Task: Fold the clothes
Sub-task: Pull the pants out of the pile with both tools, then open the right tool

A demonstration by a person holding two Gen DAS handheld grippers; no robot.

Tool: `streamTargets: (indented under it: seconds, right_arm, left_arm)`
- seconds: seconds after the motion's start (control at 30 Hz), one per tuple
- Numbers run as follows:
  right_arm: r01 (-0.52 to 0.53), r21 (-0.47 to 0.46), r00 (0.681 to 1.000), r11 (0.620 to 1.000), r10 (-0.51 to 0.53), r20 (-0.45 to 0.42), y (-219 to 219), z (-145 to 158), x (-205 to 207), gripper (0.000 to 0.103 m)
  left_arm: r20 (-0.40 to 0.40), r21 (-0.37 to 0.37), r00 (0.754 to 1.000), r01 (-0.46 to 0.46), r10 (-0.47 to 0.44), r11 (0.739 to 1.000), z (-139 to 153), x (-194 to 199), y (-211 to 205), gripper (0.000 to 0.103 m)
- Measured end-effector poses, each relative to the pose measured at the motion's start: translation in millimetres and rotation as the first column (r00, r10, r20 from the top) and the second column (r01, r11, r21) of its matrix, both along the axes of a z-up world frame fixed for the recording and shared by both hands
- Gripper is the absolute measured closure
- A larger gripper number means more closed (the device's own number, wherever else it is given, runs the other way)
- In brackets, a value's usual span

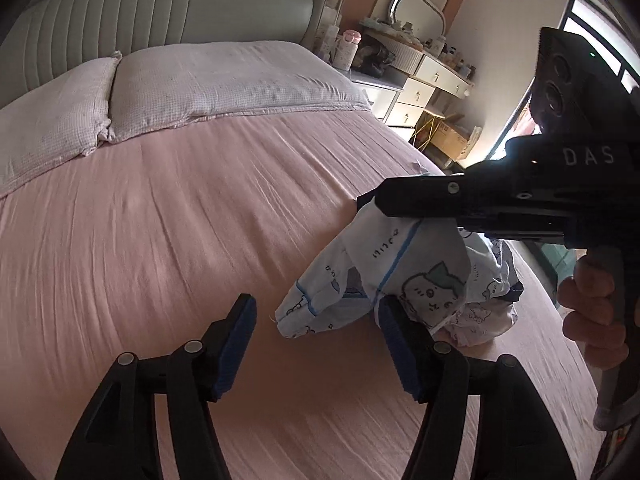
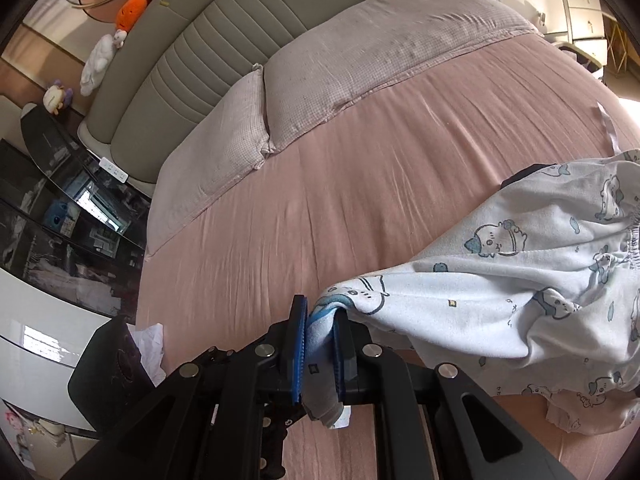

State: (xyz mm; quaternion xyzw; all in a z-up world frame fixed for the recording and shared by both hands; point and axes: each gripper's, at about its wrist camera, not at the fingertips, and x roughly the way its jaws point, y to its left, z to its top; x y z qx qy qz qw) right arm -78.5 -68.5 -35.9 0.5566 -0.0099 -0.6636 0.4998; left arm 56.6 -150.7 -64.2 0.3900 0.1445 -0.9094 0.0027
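Note:
A pale blue garment with cartoon prints (image 1: pixel 404 280) hangs crumpled over the pink bed sheet (image 1: pixel 180 240) at the right. My right gripper (image 2: pixel 320 320) is shut on a blue-trimmed edge of the garment (image 2: pixel 500 300) and lifts it off the bed; it also shows in the left wrist view (image 1: pixel 372 200) coming in from the right. My left gripper (image 1: pixel 316 312) is open and empty, just below and left of the hanging cloth, with its right finger (image 1: pixel 396 332) close to the fabric.
Two pillows (image 1: pixel 160 92) lie at the padded headboard (image 1: pixel 160 12). A dresser with a mirror (image 1: pixel 420 68) stands beyond the bed's right side. A dark glass cabinet (image 2: pixel 68 216) and plush toys (image 2: pixel 132 4) are on the left side.

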Motion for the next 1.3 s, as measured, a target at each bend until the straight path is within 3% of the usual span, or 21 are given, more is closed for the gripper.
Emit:
streamTargets:
  seconds: [0.17,0.23,0.37,0.53,0.77,0.93,1.07,1.2,1.3]
  right_arm:
    - [-0.049,0.008,0.999,0.999,0.049,0.002,-14.4,-0.4,0.1,0.093]
    - [-0.044,-0.013,0.998,0.999,0.044,0.034,-18.4,-0.8,-3.4,0.093]
    - [-0.045,-0.056,0.995,0.997,0.05,0.084,-28.0,2.0,-2.9,0.093]
    - [-0.119,-0.086,0.988,0.989,0.126,0.088,-25.4,15.6,23.5,0.093]
    - [-0.158,-0.099,0.984,0.982,0.165,0.063,-16.0,29.6,42.5,0.093]
    - [-0.17,-0.094,0.978,0.981,0.18,0.104,-11.3,19.0,42.5,0.093]
    - [-0.167,-0.095,0.976,0.981,0.178,0.123,-2.5,11.5,42.1,0.09]
    - [-0.136,-0.102,0.976,0.986,0.151,0.158,9.7,4.6,34.7,0.09]
    - [-0.119,-0.09,0.978,0.989,0.133,0.163,14.1,1.1,29.4,0.09]
  left_arm:
    - [-0.062,0.024,0.998,0.007,-0.006,1.0,13.3,10.7,4.3,0.034]
    - [-0.062,0.008,0.998,0.021,-0.021,1.0,15.9,10.8,8.7,0.027]
    - [-0.06,-0.17,0.998,-0.004,-0.006,0.985,18.5,15.2,23.4,0.023]
    - [-0.102,-0.267,0.992,-0.104,0.079,0.958,25.1,18.6,20.0,0.023]
    - [-0.141,-0.335,0.987,-0.123,0.079,0.934,34.7,34.5,24.6,0.023]
    - [-0.104,-0.302,0.985,-0.161,0.136,0.94,27.2,42.8,10.5,0.023]
    - [-0.116,-0.321,0.981,-0.186,0.156,0.929,26.7,45.9,3.4,0.033]
    - [-0.11,-0.361,0.987,-0.152,0.12,0.92,24.3,40.9,13.4,0.065]
    - [-0.104,-0.374,0.99,-0.126,0.094,0.919,24.0,39.4,26.7,0.077]
